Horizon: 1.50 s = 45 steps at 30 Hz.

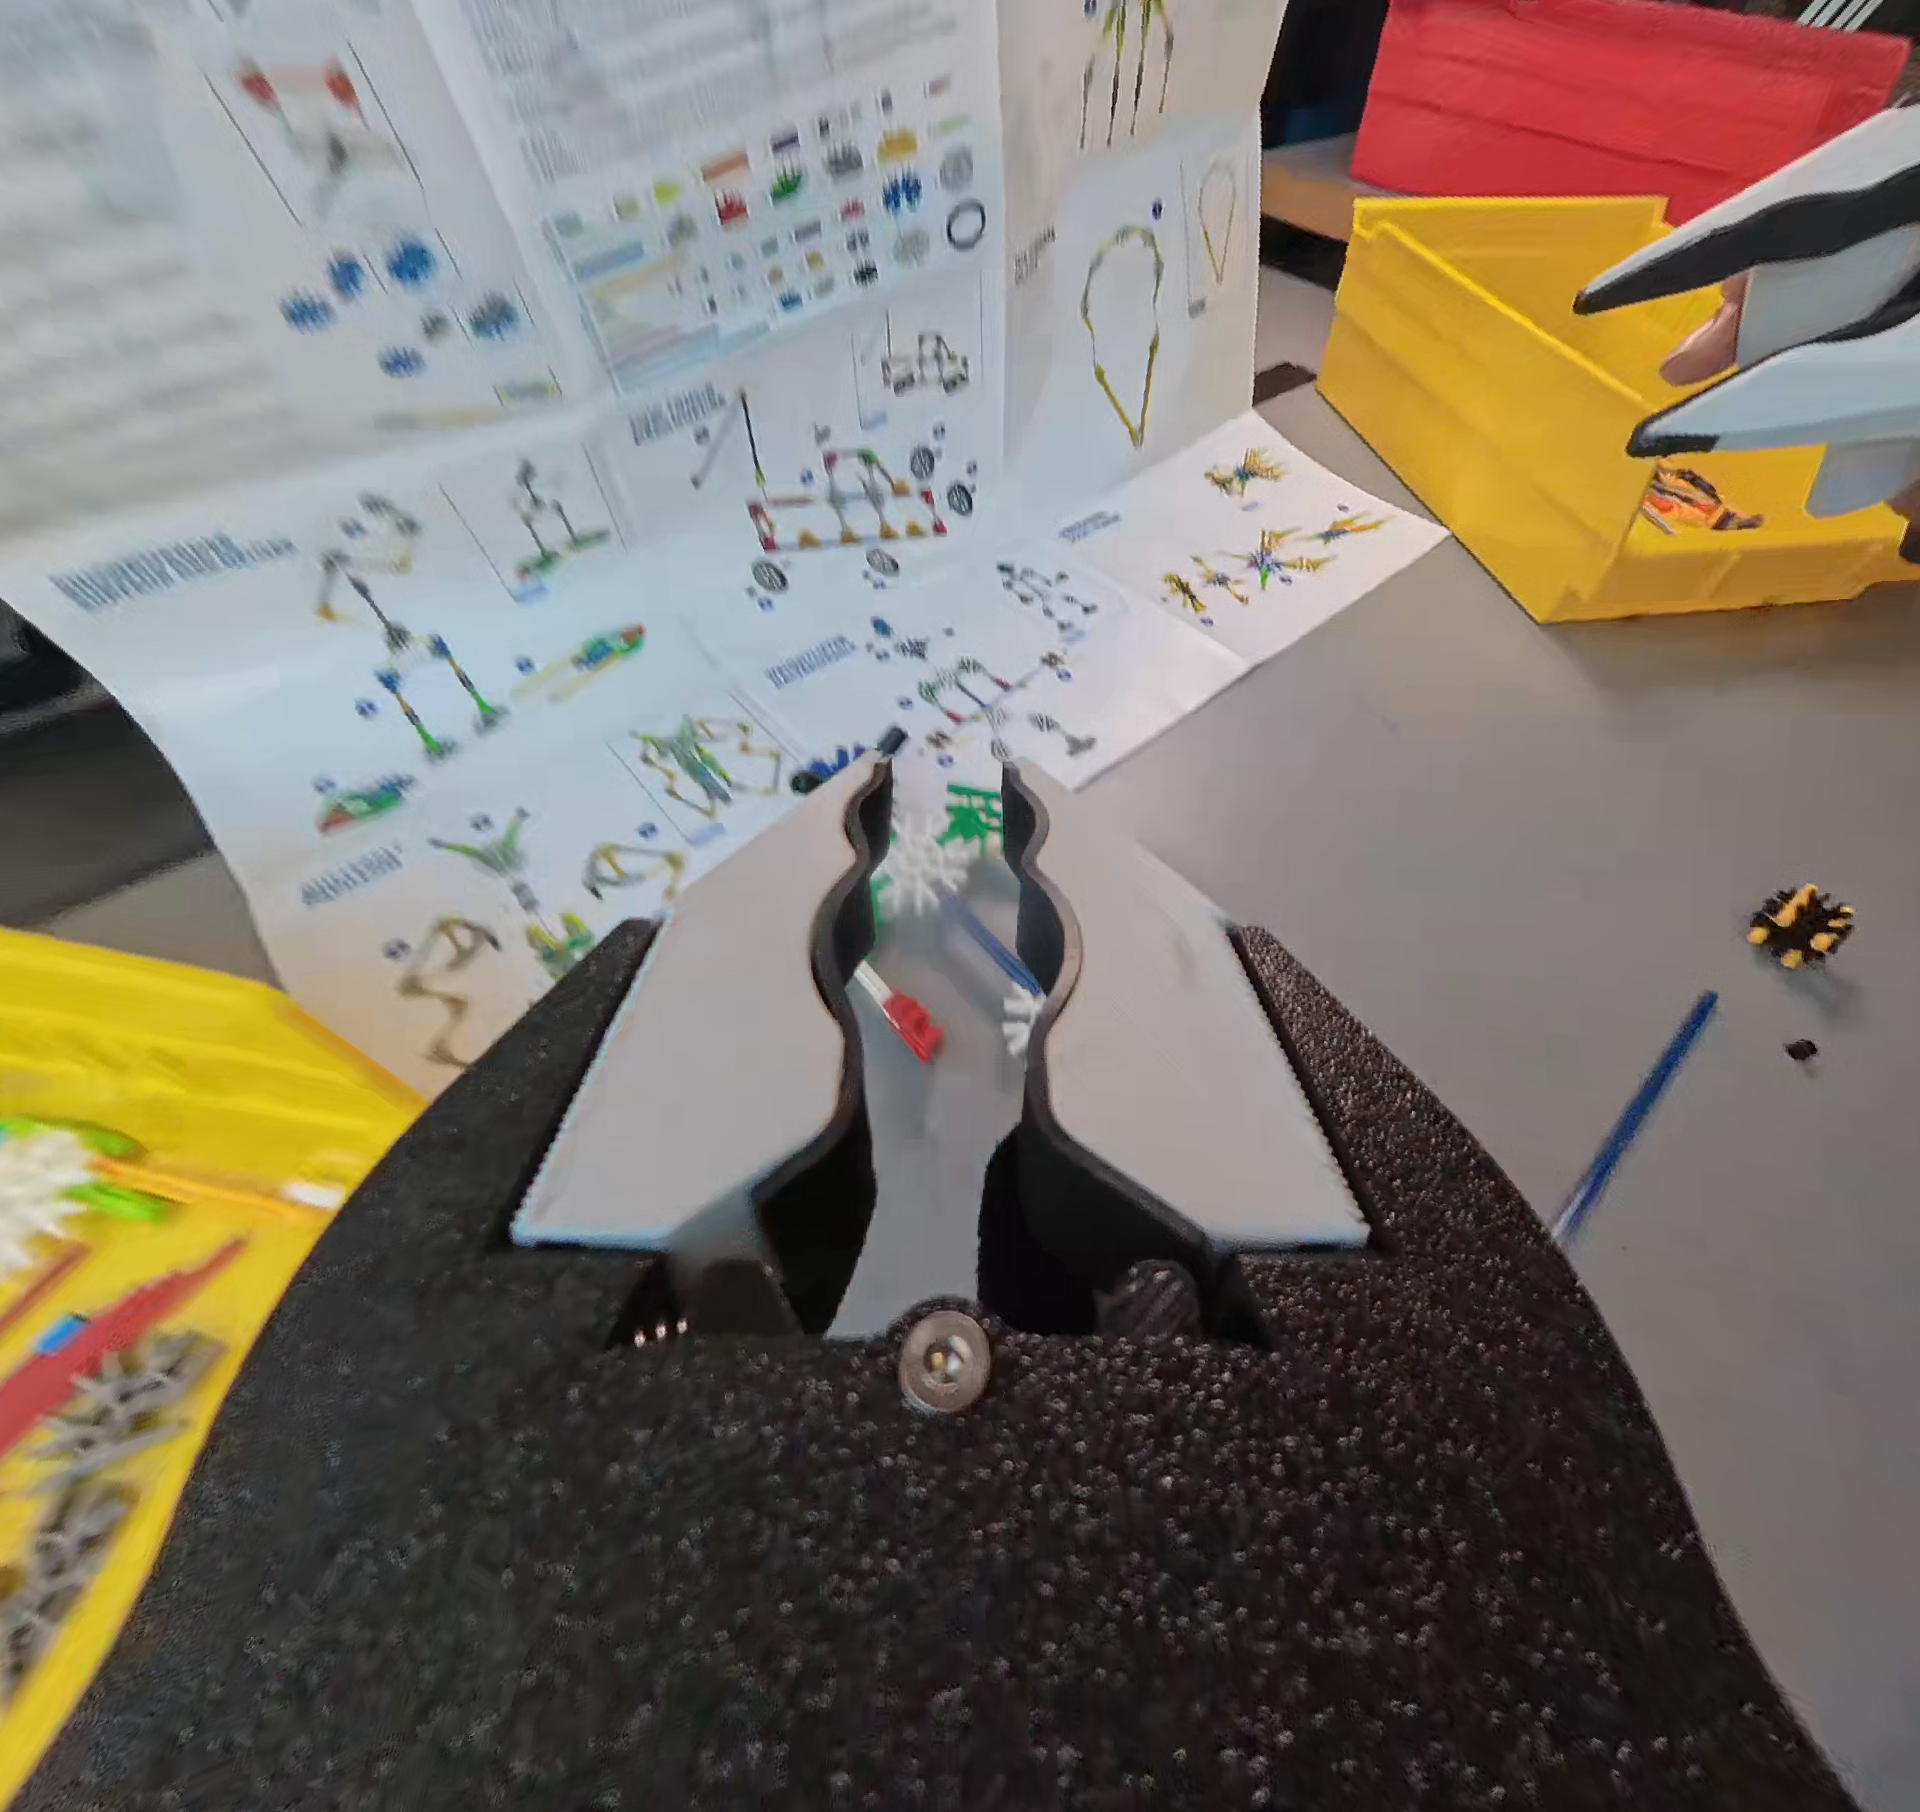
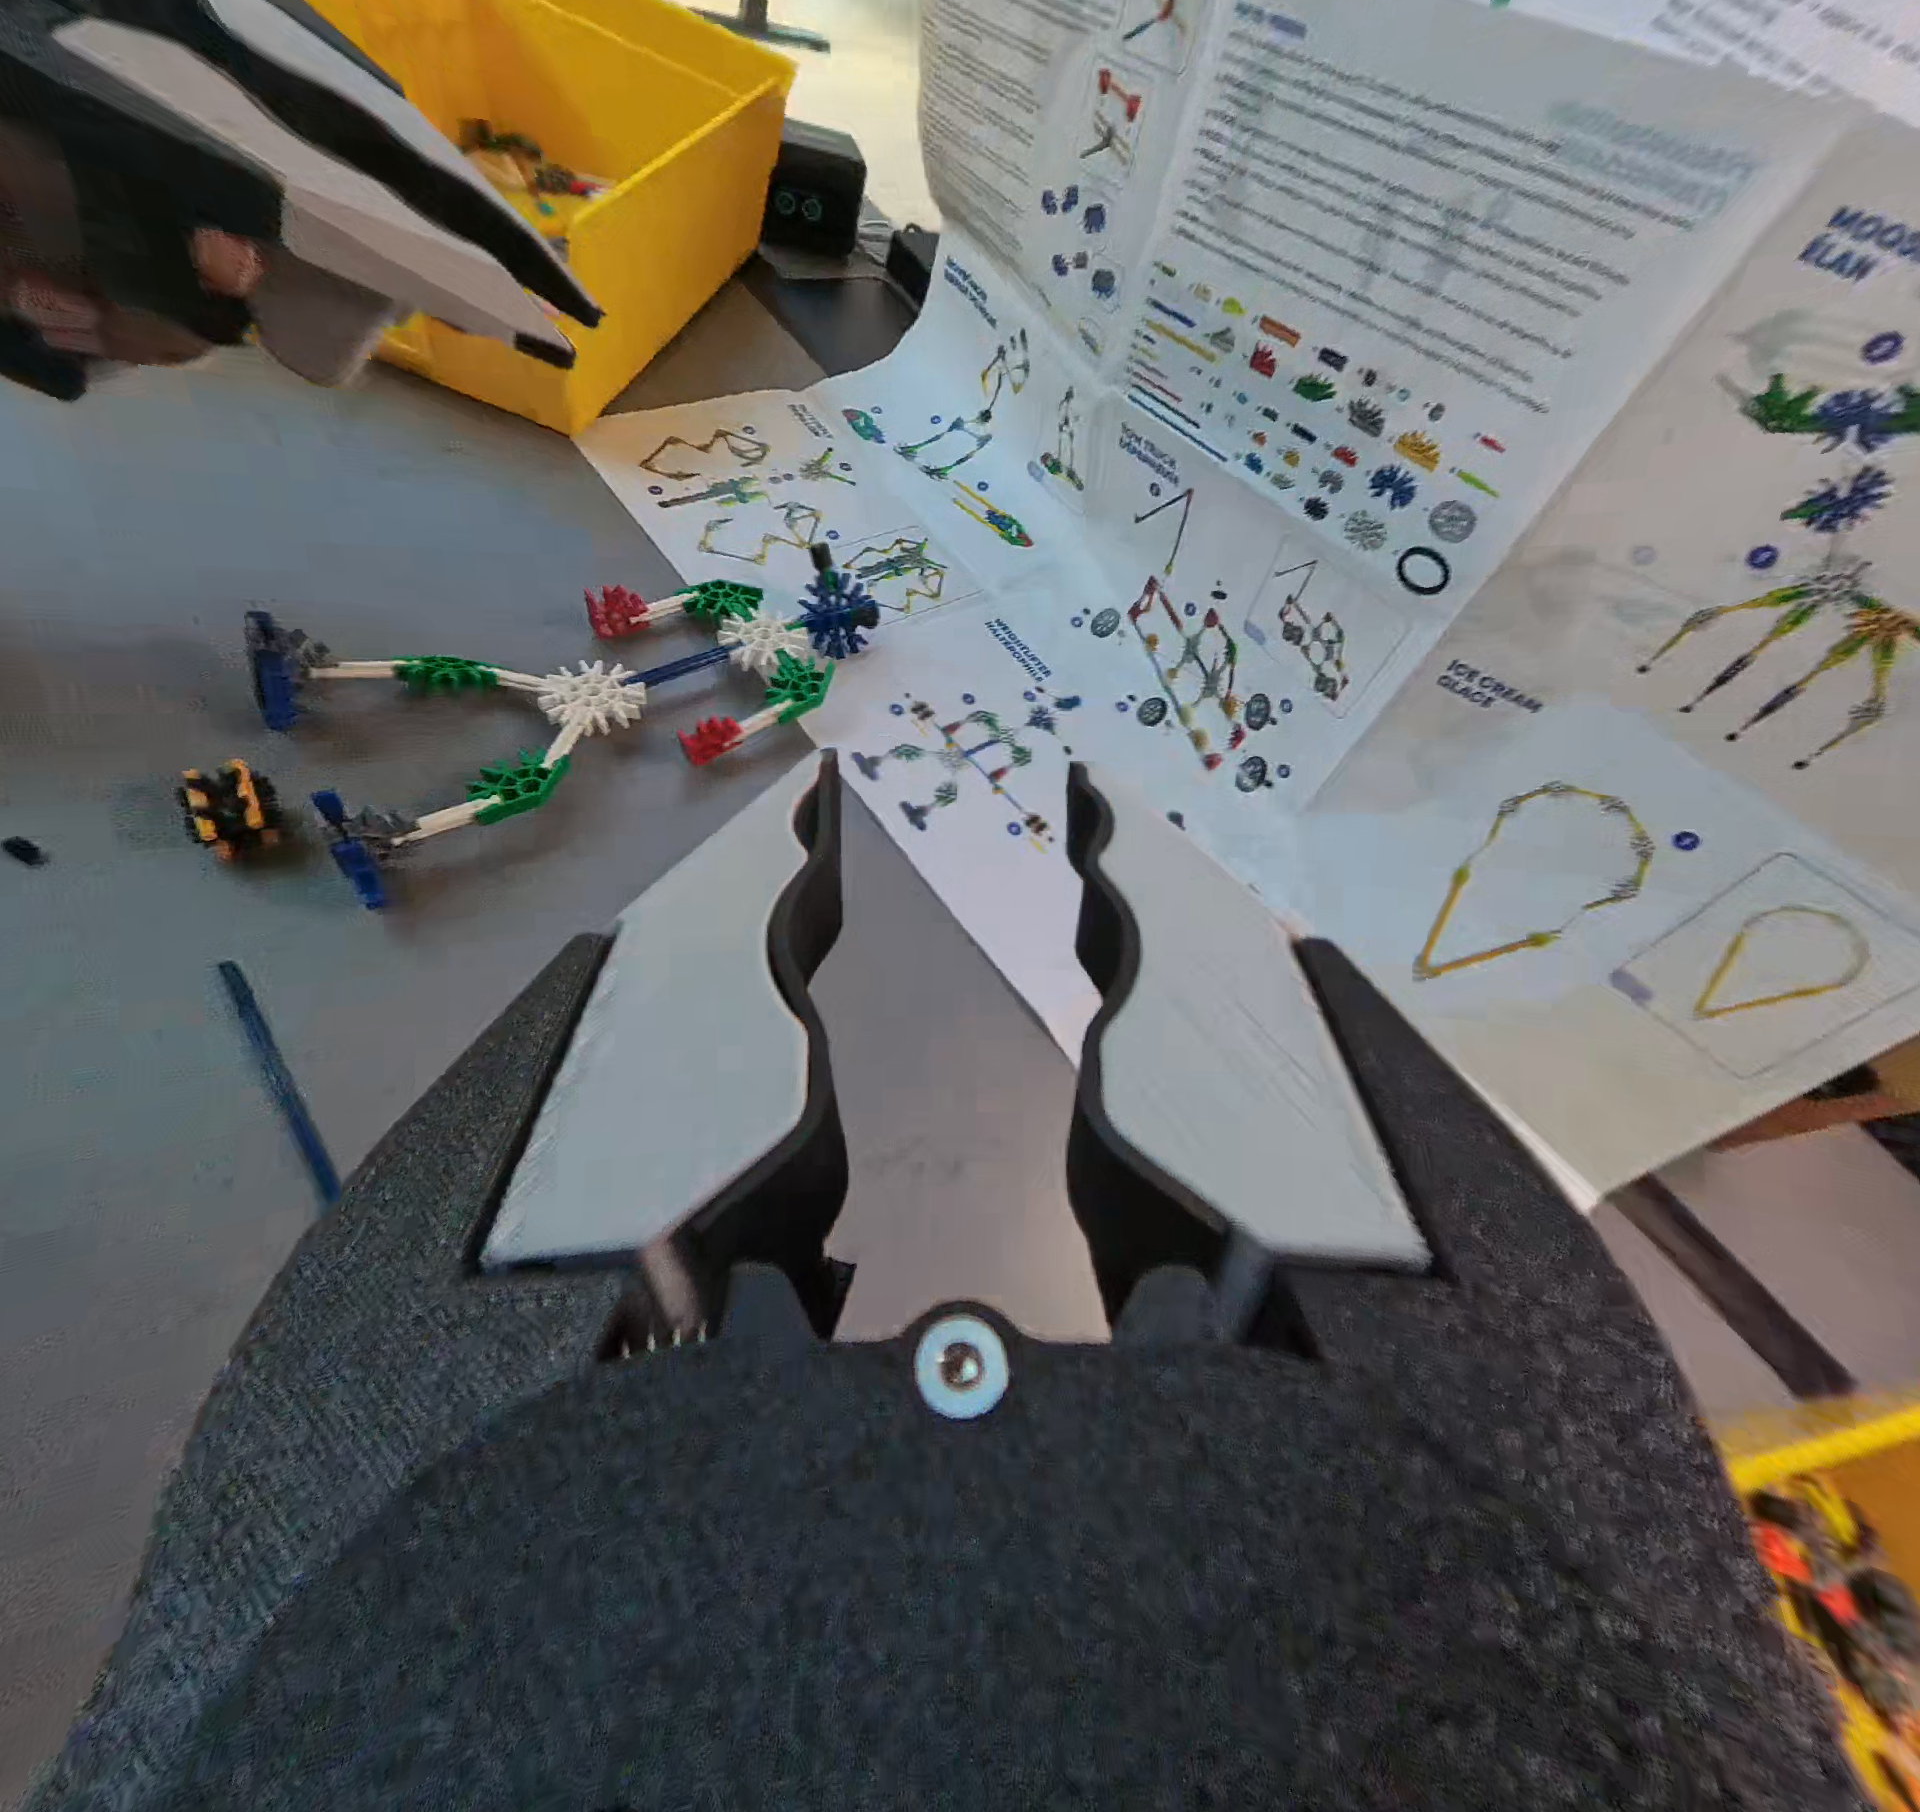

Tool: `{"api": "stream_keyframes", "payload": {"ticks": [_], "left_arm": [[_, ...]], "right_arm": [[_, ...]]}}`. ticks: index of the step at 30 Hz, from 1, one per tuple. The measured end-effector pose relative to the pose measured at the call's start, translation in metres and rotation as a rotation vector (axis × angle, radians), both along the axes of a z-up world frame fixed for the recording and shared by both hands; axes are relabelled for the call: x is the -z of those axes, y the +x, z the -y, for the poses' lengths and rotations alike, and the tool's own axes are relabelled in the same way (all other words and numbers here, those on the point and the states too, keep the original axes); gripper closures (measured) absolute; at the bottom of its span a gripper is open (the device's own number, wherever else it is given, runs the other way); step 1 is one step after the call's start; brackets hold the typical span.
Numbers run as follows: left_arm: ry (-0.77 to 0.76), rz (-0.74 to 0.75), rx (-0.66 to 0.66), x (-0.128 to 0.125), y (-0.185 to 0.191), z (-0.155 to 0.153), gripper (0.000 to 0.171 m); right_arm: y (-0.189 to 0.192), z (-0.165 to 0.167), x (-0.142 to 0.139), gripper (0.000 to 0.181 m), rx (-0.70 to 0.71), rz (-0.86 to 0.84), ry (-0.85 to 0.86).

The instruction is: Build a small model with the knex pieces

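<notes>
1. Left wrist view: our left gripper (image 1: 945,775) hovers low over the rod-and-connector figure (image 1: 920,869), jaws apart and gripping nothing. The figure lies on the grey worktop (image 1: 1455,879) at the instruction sheet's (image 1: 623,515) near edge, mostly hidden behind our fingers. A loose blue rod (image 1: 1631,1118) and a black-and-yellow connector (image 1: 1801,923) lie well apart, to the right.

2. Right wrist view: our right gripper (image 2: 951,775) hangs above the sheet's edge, jaws apart and empty. The whole figure (image 2: 592,697) lies flat to its left, limbs spread. The sheet (image 2: 1351,412) stands propped upright, probably so the diagrams stay readable. Yellow bin (image 2: 623,121) sits at the far side, keeping spare pieces near.
</notes>
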<state>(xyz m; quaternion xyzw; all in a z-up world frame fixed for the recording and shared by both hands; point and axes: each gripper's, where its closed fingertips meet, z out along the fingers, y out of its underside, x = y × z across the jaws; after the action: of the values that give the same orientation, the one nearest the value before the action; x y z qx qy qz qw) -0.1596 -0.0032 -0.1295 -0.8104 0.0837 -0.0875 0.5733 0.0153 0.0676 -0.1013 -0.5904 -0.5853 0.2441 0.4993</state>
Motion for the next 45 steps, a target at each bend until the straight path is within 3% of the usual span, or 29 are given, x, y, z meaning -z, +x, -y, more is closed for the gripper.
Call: {"api": "stream_keyframes", "payload": {"ticks": [3, 5, 7, 10, 13, 15, 21, 27, 30, 32, 35, 37, 39, 41, 45], "left_arm": [[-0.131, -0.037, 0.006, 0.051, 0.012, 0.012, 0.144], [-0.204, -0.201, -0.046, 0.080, -0.008, 0.012, 0.140], [-0.268, -0.184, -0.065, 0.102, -0.018, 0.008, 0.135], [-0.324, -0.035, -0.042, 0.116, -0.013, -0.002, 0.132], [-0.390, -0.069, -0.033, 0.127, -0.011, -0.007, 0.144], [-0.379, -0.095, -0.085, 0.125, -0.012, -0.012, 0.158], [-0.376, -0.049, -0.131, 0.124, 0.012, -0.018, 0.161], [-0.369, -0.007, -0.153, 0.122, 0.022, -0.033, 0.161], [-0.347, 0.095, -0.119, 0.113, 0.039, -0.039, 0.159], [-0.285, 0.123, -0.069, 0.094, 0.047, -0.038, 0.146], [-0.111, 0.051, 0.119, 0.040, 0.061, -0.010, 0.144], [-0.089, -0.089, 0.239, 0.029, 0.068, 0.028, 0.143], [-0.157, -0.199, 0.309, 0.044, 0.069, 0.070, 0.138], [-0.213, -0.251, 0.333, 0.067, 0.066, 0.105, 0.138], [-0.252, -0.266, 0.292, 0.099, 0.062, 0.129, 0.137]], "right_arm": [[-0.014, 0.025, 0.039, 0.138, -0.009, -0.036, -0.119], [-0.021, 0.034, 0.053, 0.137, -0.032, -0.045, -0.143], [-0.021, 0.032, 0.064, 0.134, -0.046, 0.002, -0.094], [-0.017, 0.030, 0.061, 0.135, -0.063, -0.027, -0.080], [-0.012, 0.029, 0.062, 0.137, -0.084, -0.046, -0.118], [-0.007, 0.026, 0.062, 0.139, -0.090, -0.049, -0.115], [-0.004, 0.068, 0.075, 0.146, -0.307, 0.047, -0.152], [-0.015, 0.121, 0.102, 0.146, -0.479, 0.181, -0.100], [-0.015, 0.129, 0.113, 0.146, -0.499, 0.235, -0.074], [-0.011, 0.126, 0.115, 0.145, -0.495, 0.263, -0.061], [0.004, 0.109, 0.090, 0.143, -0.435, 0.248, -0.023], [0.023, 0.102, 0.065, 0.142, -0.399, 0.205, -0.012], [0.054, 0.099, 0.055, 0.142, -0.380, 0.206, -0.022], [0.089, 0.096, 0.063, 0.139, -0.352, 0.260, -0.069], [0.140, 0.095, 0.104, 0.133, -0.273, 0.356, -0.188]]}}
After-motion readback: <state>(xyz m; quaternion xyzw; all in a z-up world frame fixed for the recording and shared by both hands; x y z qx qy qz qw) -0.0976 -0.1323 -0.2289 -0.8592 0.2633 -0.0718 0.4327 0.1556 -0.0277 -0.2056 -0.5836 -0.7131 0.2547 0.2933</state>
